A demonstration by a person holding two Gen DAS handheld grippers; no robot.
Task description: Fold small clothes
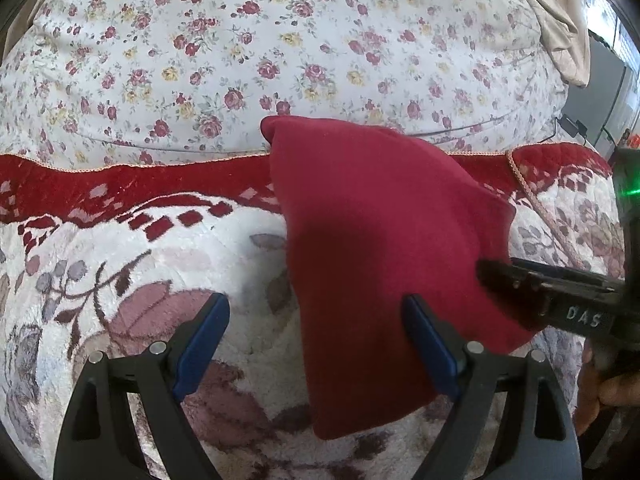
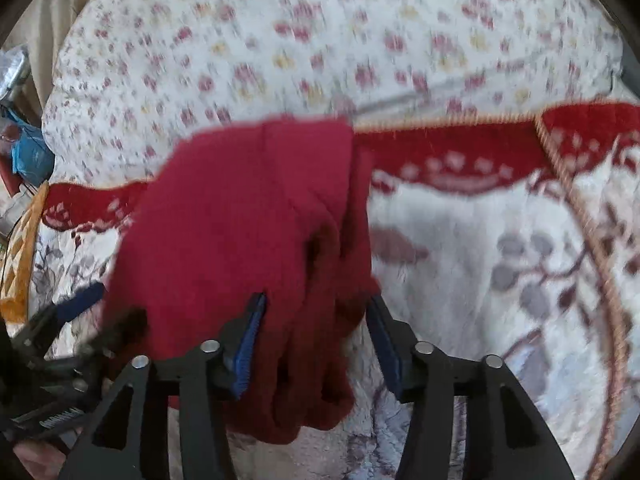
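open left gripper (image 1: pixel 316 344), red garment (image 1: pixel 380 240) on blanket (image 1: pixel 120 280)

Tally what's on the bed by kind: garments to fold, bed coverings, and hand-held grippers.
Red garment: 1
Bed coverings: 2 (white floral quilt, red-bordered plush blanket)
Hand-held grippers: 2 (left hand-held gripper, right hand-held gripper)
Total: 5

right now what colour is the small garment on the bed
Dark red garment, plain; clearest in the left wrist view.
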